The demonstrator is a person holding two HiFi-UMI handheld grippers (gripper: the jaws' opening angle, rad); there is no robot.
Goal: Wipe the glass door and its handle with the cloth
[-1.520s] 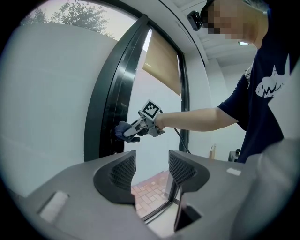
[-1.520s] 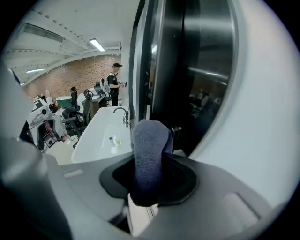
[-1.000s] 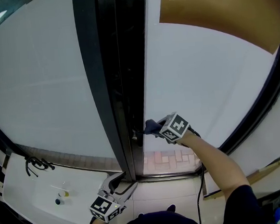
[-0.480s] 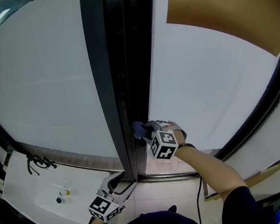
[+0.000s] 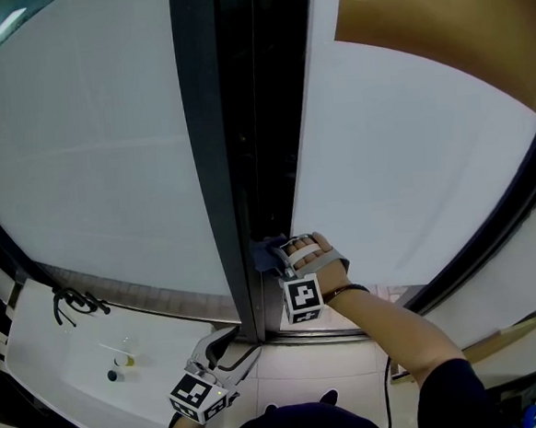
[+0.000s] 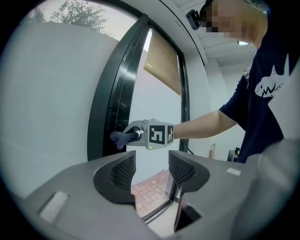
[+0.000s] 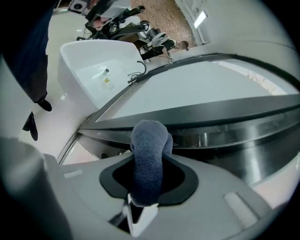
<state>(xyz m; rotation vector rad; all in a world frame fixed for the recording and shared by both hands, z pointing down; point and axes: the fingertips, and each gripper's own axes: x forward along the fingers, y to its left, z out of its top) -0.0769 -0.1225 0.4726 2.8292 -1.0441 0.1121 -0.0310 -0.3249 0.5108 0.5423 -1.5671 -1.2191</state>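
Note:
The glass door (image 5: 403,170) stands beside a black frame (image 5: 211,167), and a steel handle bar (image 7: 220,137) runs along the dark gap. My right gripper (image 5: 279,258) is shut on a dark blue cloth (image 5: 265,253), which is pressed into that gap low on the door. In the right gripper view the cloth (image 7: 149,157) bulges out between the jaws, right by the handle. My left gripper (image 5: 225,348) hangs low near the door's foot, open and empty. In the left gripper view, the left gripper (image 6: 152,166) looks towards the right gripper (image 6: 140,136) and the cloth (image 6: 122,137).
A white basin (image 5: 63,368) with small bottles (image 5: 120,362) and a black cable (image 5: 72,305) lies at the lower left. A brown blind (image 5: 438,29) covers the upper right glass. A wooden stick (image 5: 522,327) lies at the lower right. Brick paving (image 6: 150,190) shows beyond the door.
My right gripper has moved down and to the left with the cloth and has turned, so the cloth now sits lower in the dark gap. The left gripper has stayed put.

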